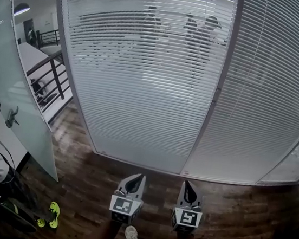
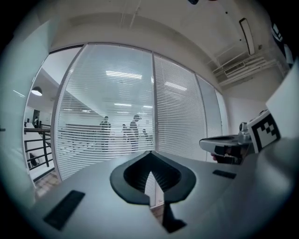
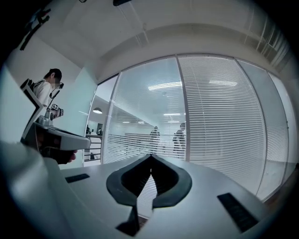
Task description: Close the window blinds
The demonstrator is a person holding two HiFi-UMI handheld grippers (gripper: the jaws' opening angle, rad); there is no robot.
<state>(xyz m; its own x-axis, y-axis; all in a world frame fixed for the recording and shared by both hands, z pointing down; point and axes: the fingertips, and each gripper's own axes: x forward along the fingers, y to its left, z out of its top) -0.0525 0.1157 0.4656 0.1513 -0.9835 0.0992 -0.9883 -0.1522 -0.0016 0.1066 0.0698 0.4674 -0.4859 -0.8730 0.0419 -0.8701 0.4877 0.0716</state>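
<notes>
Facing the window blinds (image 1: 142, 88) from well back, left tongs (image 1: 138, 178) and right tongs (image 1: 187, 185), both pressed together and empty

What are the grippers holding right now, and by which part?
Nothing. The left gripper and the right gripper each have their jaws together with nothing between them, and both are short of the blinds.

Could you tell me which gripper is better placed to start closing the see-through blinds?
Probably the right gripper: it sits just below the frame post beside the see-through blinds, where a small control seems mounted; the left gripper is farther off.
</notes>
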